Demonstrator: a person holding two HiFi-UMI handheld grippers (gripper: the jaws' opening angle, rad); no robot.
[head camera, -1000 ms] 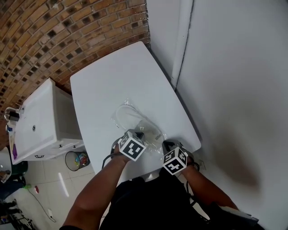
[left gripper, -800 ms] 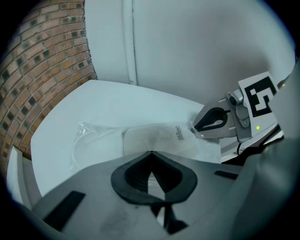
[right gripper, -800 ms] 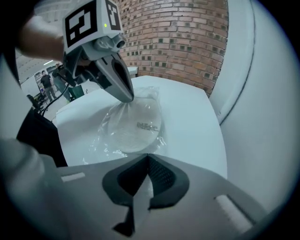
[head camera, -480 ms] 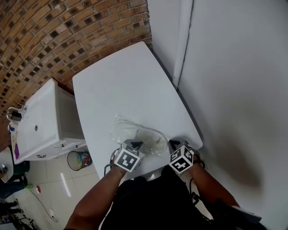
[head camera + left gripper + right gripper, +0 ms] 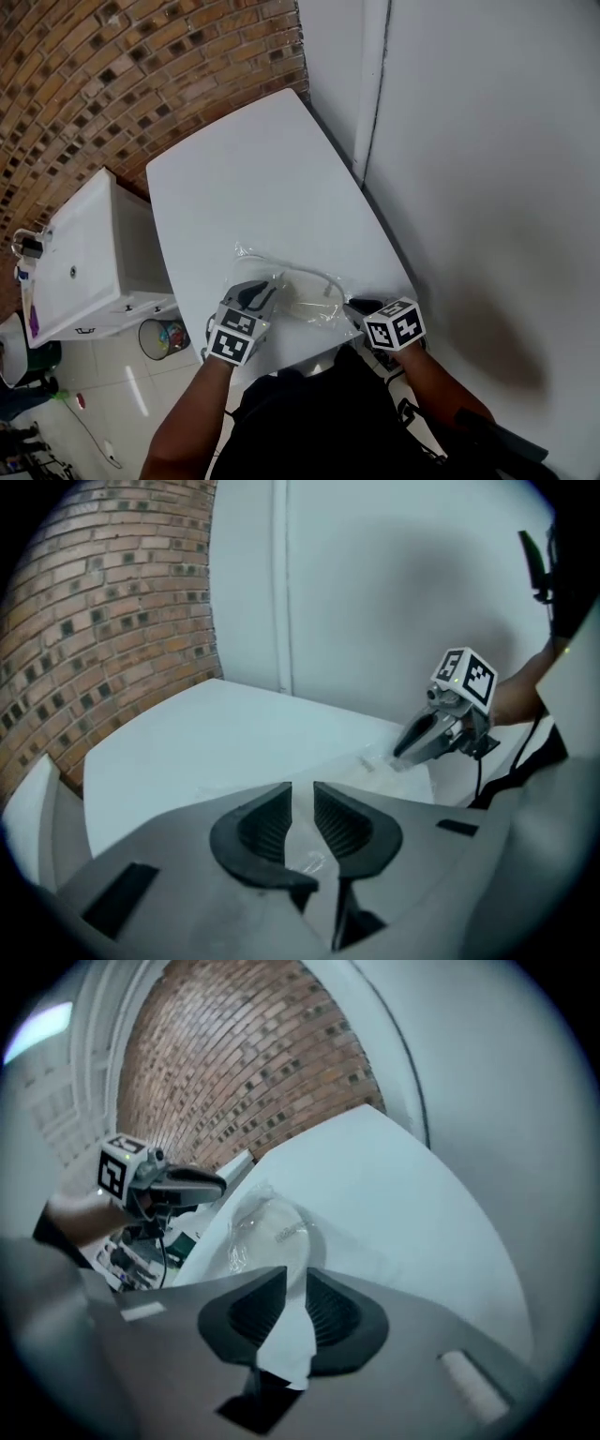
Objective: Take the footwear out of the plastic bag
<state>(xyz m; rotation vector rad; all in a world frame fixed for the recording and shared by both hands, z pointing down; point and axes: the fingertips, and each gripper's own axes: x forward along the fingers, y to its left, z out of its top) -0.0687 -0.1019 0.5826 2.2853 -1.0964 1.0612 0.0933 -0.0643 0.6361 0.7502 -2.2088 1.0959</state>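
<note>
Left tongs (image 5: 301, 799) and right tongs (image 5: 295, 1283) each narrowly apart, jaws just opened, clear plastic bag (image 5: 286, 289) film loose between both pairs, pale footwear (image 5: 277, 1230) inside bag, on white tabletop (image 5: 244, 178) near edge.

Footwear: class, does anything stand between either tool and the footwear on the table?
Yes: the clear plastic bag encloses the pale footwear. The left tool and right tool have just been opening, with bag film between their jaws.
</note>
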